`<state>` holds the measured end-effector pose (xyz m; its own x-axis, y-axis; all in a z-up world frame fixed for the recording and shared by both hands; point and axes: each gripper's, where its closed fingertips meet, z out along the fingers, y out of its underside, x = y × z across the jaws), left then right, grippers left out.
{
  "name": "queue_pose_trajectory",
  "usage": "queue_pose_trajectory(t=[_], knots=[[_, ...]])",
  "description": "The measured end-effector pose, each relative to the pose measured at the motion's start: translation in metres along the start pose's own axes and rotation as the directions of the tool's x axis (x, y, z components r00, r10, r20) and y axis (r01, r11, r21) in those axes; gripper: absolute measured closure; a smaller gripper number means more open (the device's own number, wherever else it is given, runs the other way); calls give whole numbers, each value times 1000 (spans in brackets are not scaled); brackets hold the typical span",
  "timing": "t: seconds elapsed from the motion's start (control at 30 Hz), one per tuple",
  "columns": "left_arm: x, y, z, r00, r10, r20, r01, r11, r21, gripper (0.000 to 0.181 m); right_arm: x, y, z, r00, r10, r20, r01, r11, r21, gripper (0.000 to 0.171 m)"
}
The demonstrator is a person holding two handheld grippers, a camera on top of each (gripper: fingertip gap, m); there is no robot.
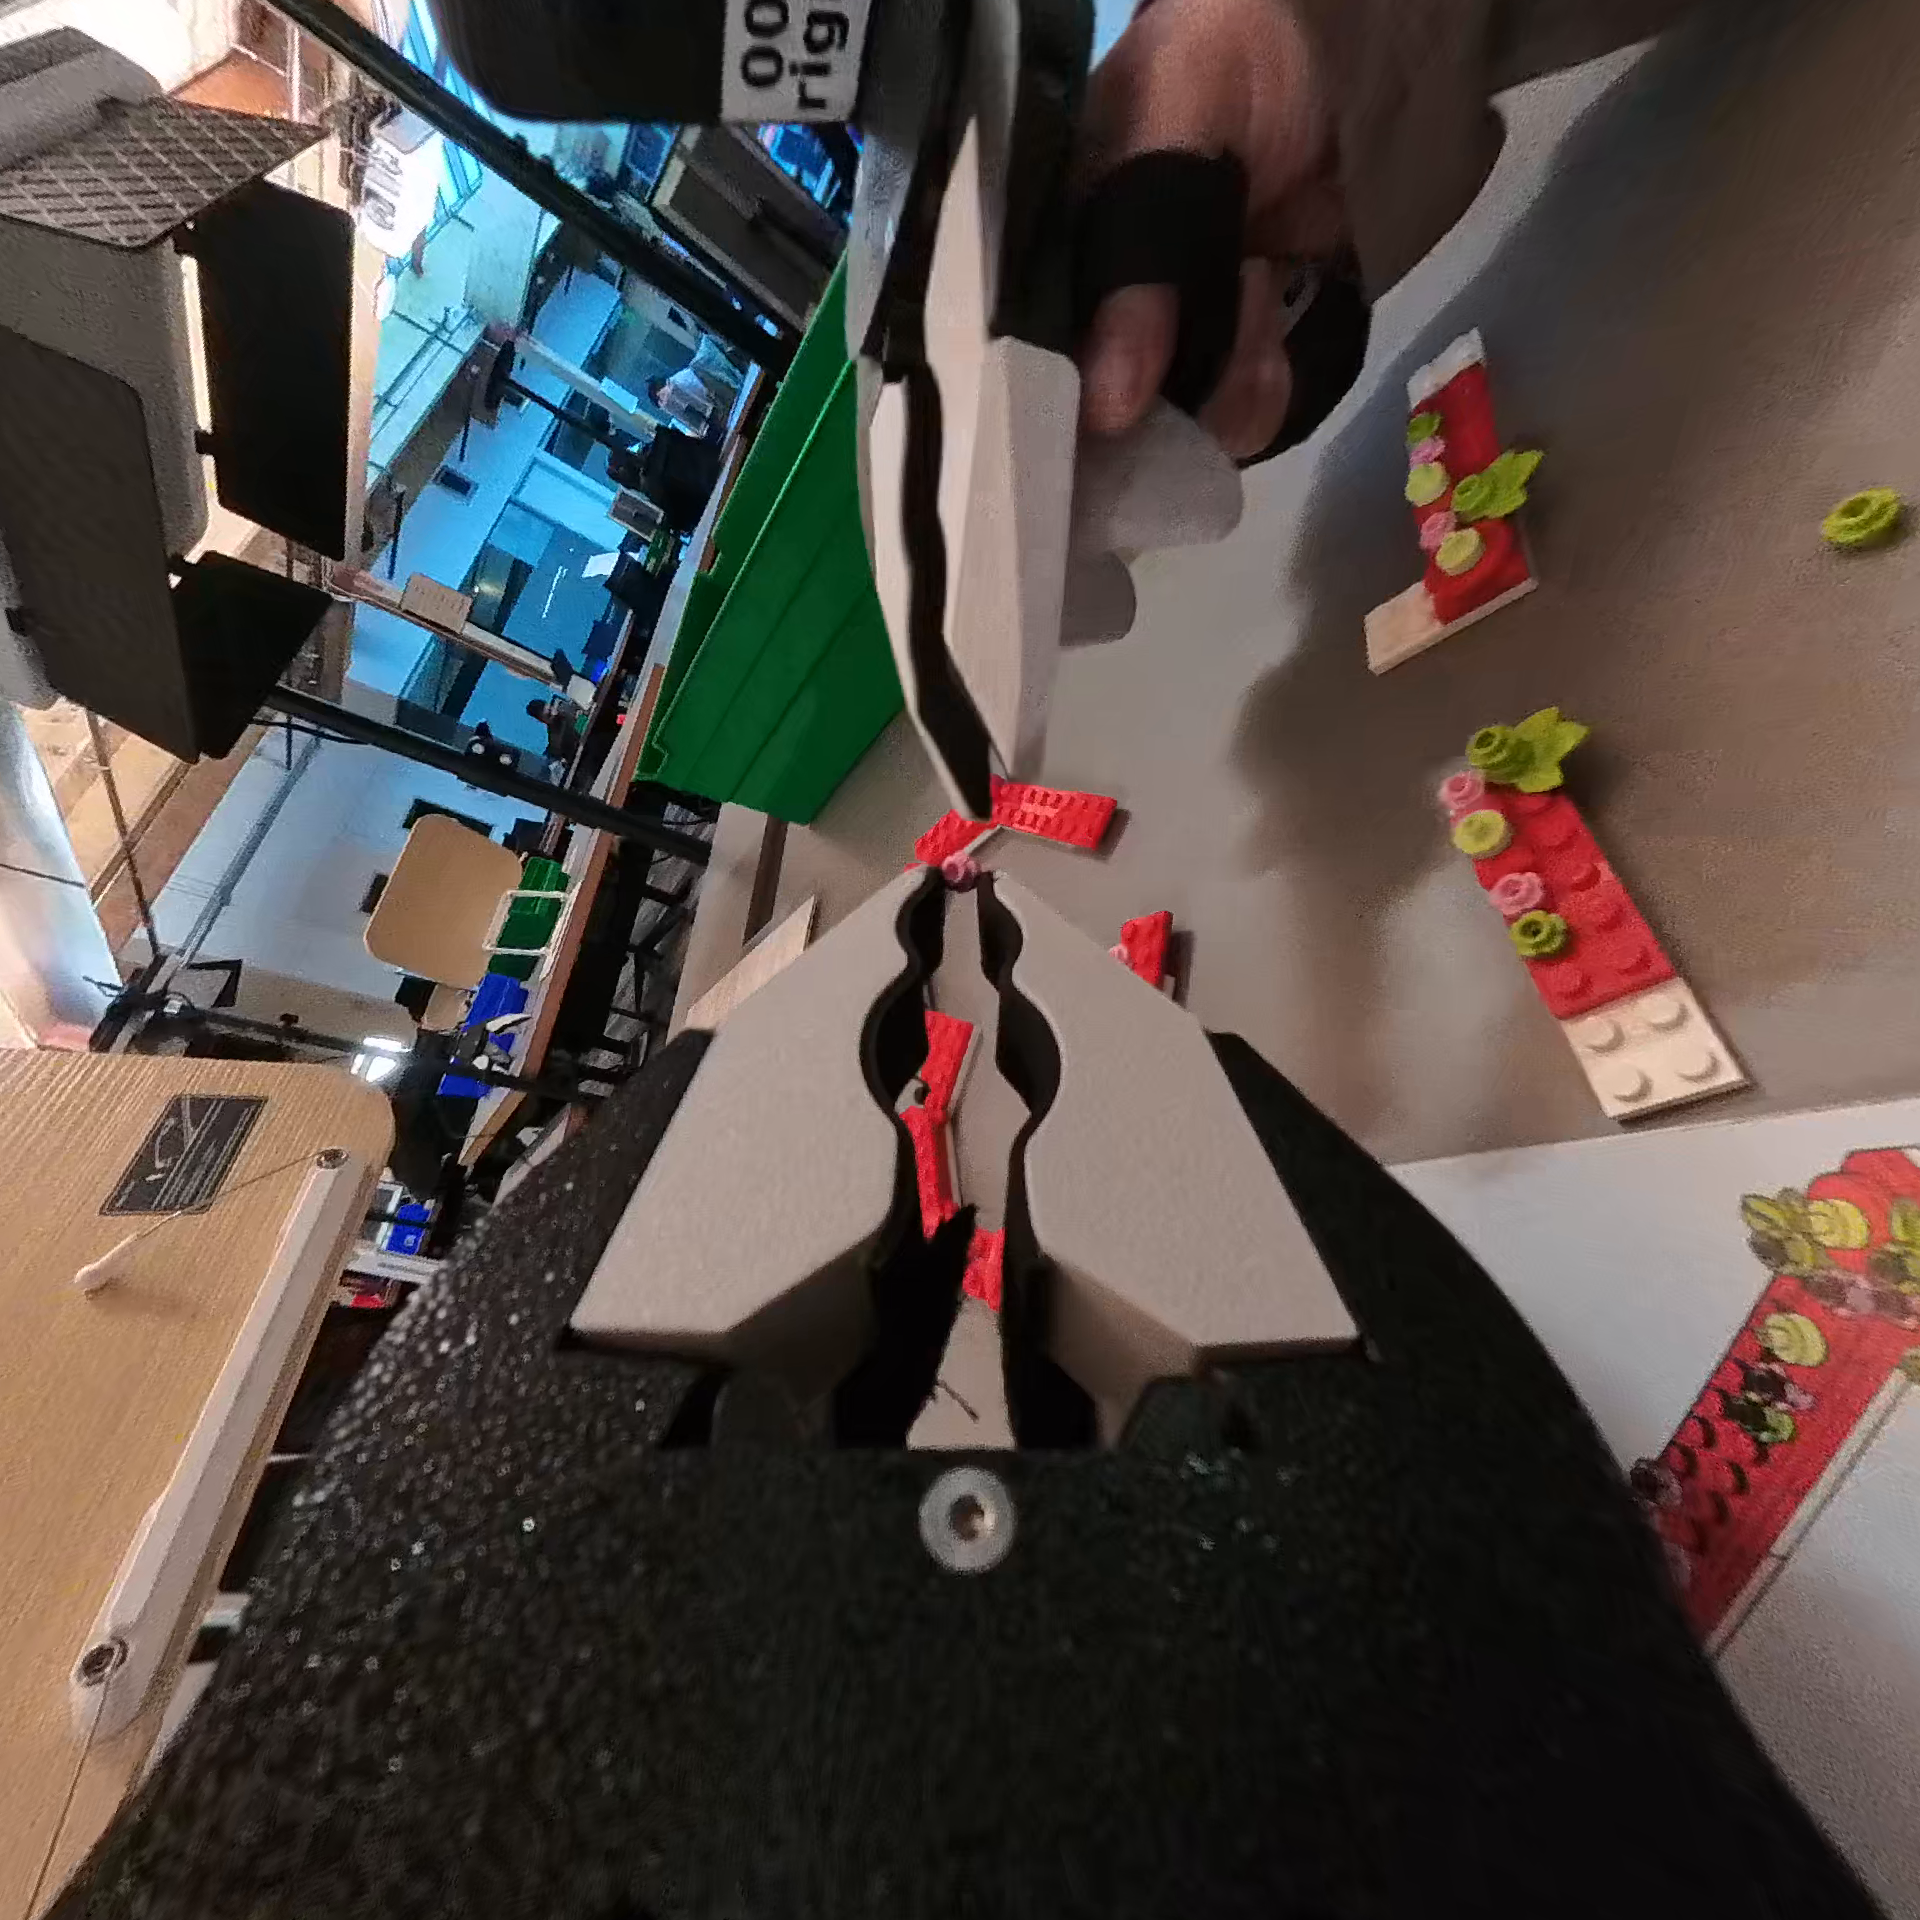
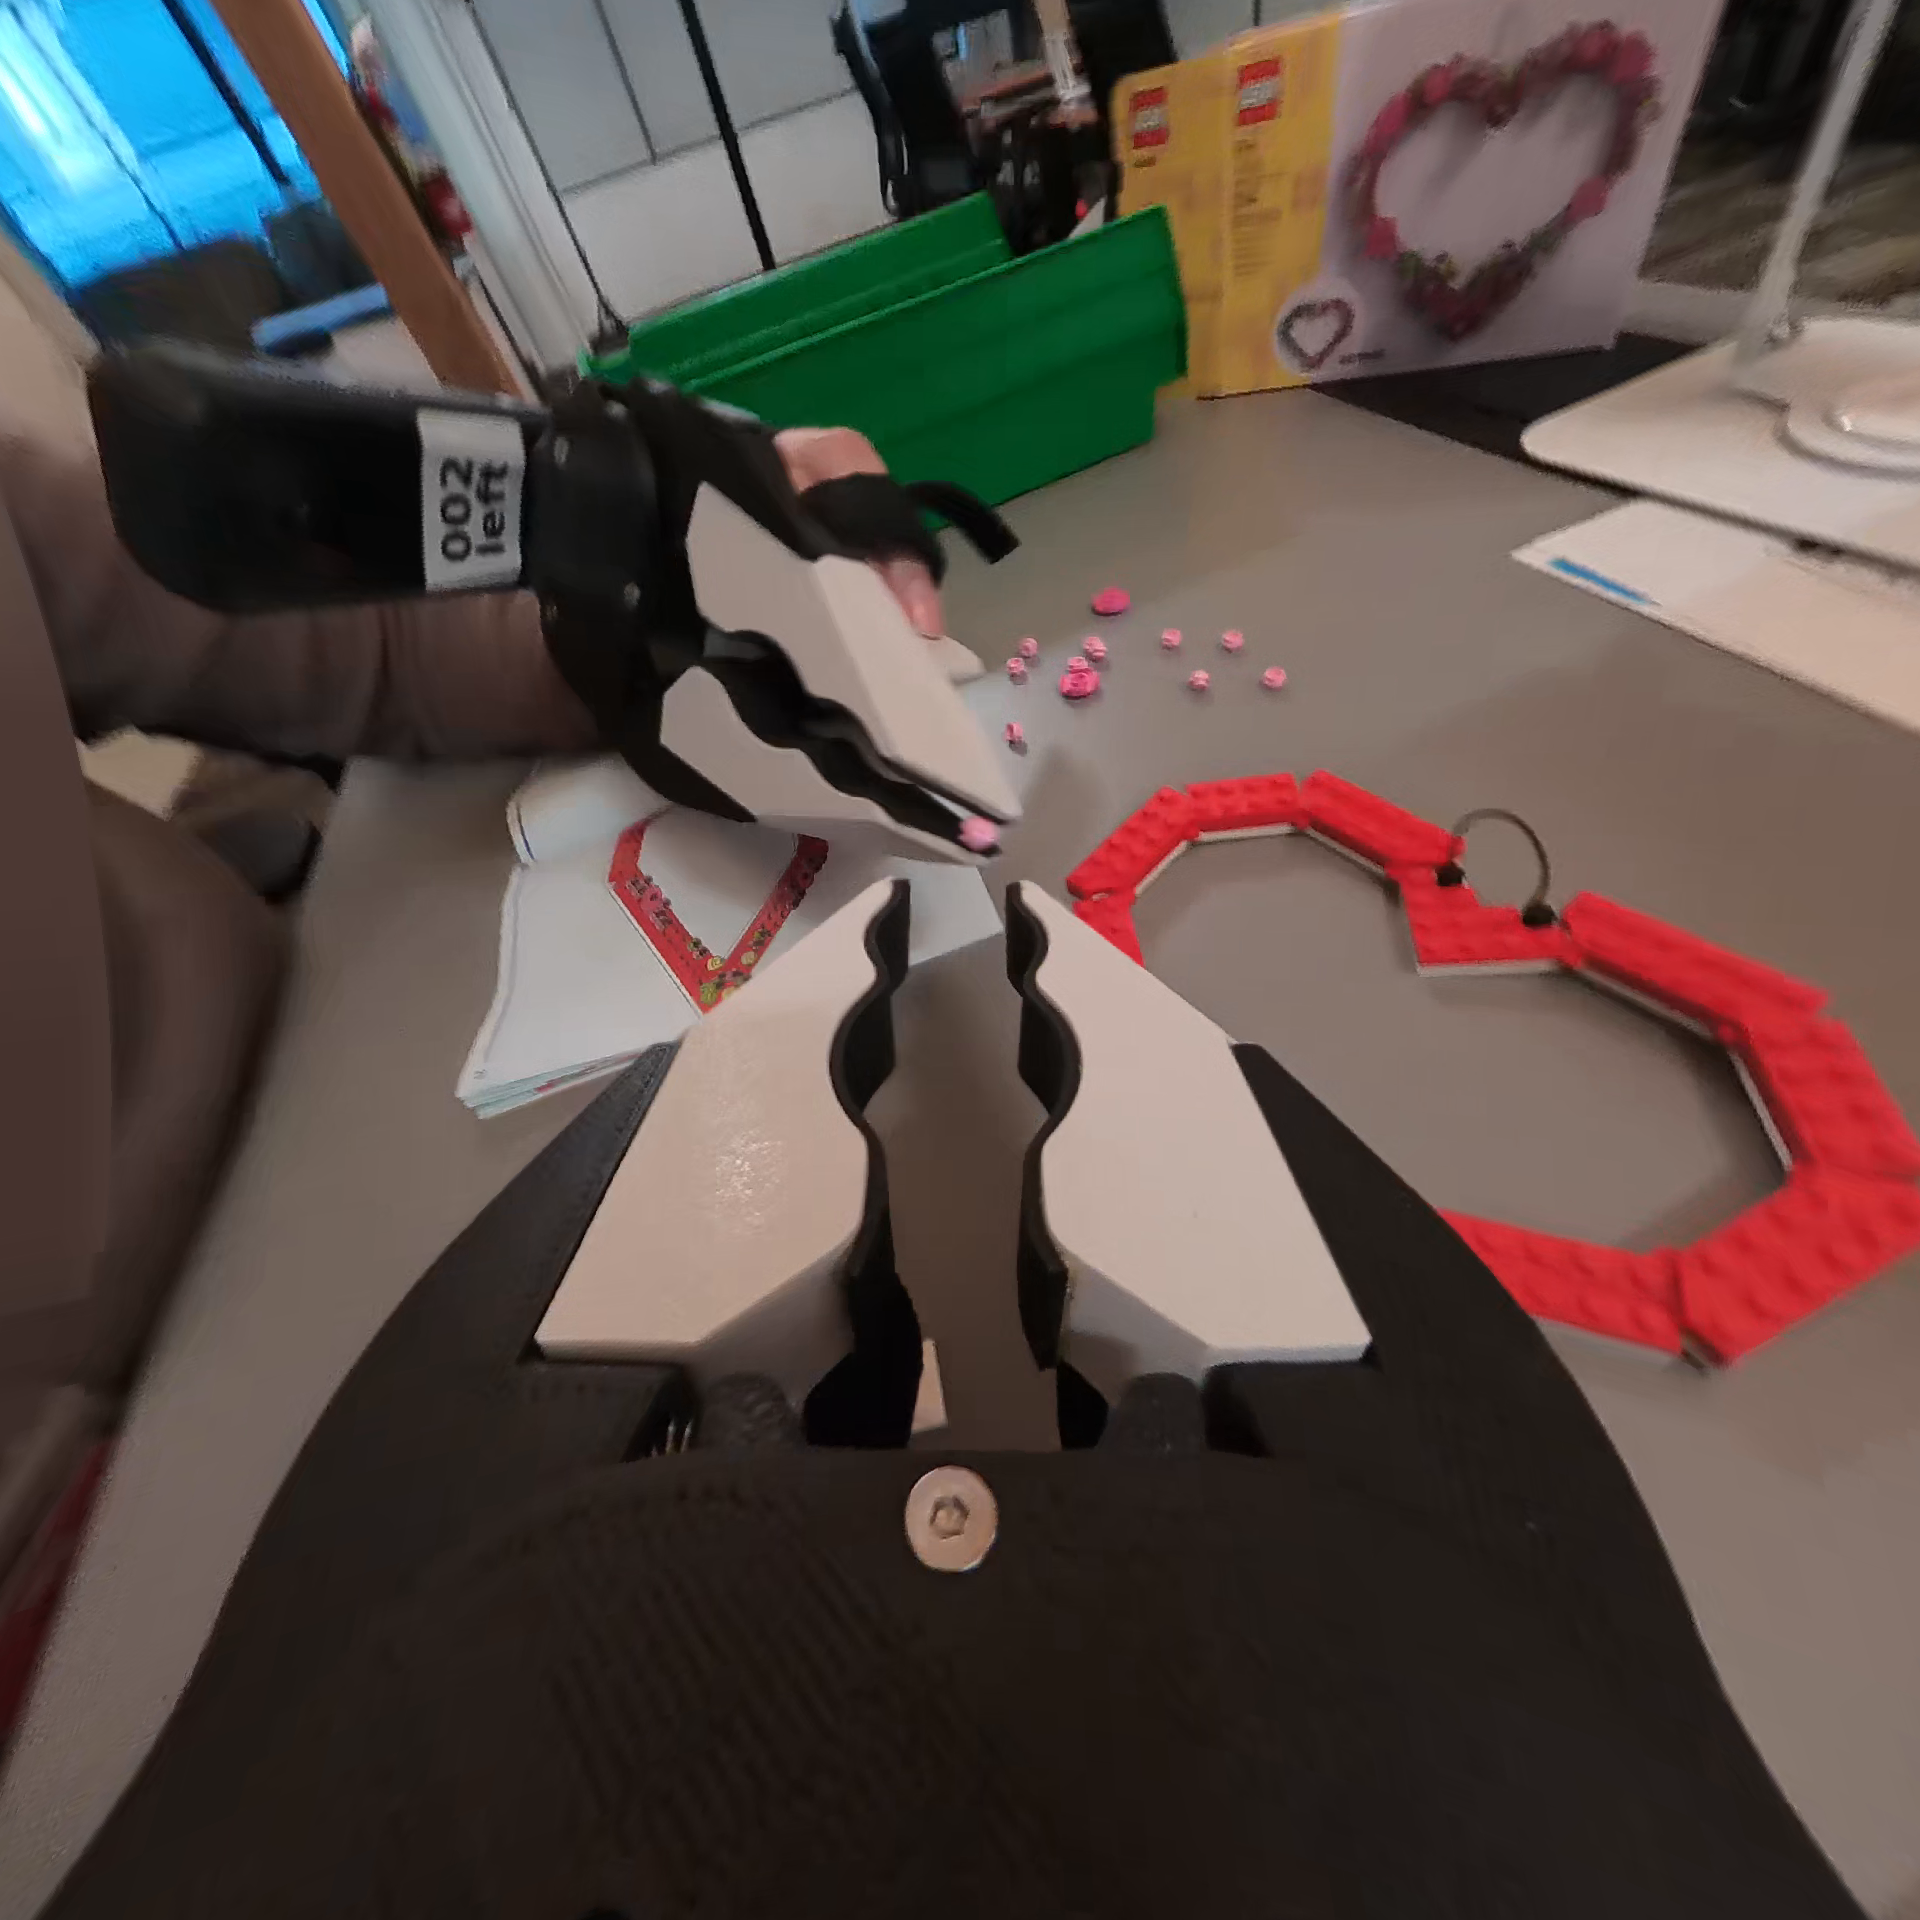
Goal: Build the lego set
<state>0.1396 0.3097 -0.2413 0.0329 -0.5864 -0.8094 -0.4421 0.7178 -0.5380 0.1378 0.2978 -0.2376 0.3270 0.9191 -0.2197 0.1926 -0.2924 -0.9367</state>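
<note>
Held between the tips of the left gripper [image 2: 982, 828] is a small pink flower stud [image 2: 979, 828], the jaws pinched narrowly on it above the bench [image 2: 1351, 582]. Just below and in front of it the right gripper [image 2: 956, 894] is seen with a clear gap between its fingers and nothing in them; in the left wrist view its tips come down close to the stud, so a hand-over or a steadying move may be in preparation.

Beside the two grippers the red heart frame [image 2: 1621, 1049] lies flat on the bench, closed into a full outline, with a dark ring fitted at its notch. No flowers are seen on it in the right wrist view, so the frame is judged done and its decoration hardly begun. Two separate red-and-white plate sections [image 1: 1579, 914] already carrying pink and lime flowers lie apart from it, with a loose lime piece [image 1: 1863, 517] nearby. Farther off, more loose pink studs [image 2: 1143, 665] are scattered and remain to be placed.

An open instruction booklet [image 2: 623, 935] lies under the left gripper. Beyond it stand green bins [image 2: 935, 343] and the set's box [image 2: 1455, 187], which bears a brand logo and a picture of a flowered heart. Each gripper carries a white label; the writing is not reproduced.
</note>
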Motion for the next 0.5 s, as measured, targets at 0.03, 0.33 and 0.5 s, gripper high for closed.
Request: queue_pose_trajectory(t=[0.03, 0.33, 0.5], knots=[[1, 0, 0, 1000, 3, -3, -3, 1000, 1, 177, -2, -1, 3, 1000, -23, -8, 23, 1000, 2, 156], [4, -2, 1, 1000, 29, -3, -29, 1000, -2, 177, -1, -7, 8, 991, -91, -97, 91, 996, -3, 166], [3, -1, 2, 995, 90, 37, -89, 996, -33, 178, 1, -6, 9, 997, 55, -56, -54, 998, 28, 166]])
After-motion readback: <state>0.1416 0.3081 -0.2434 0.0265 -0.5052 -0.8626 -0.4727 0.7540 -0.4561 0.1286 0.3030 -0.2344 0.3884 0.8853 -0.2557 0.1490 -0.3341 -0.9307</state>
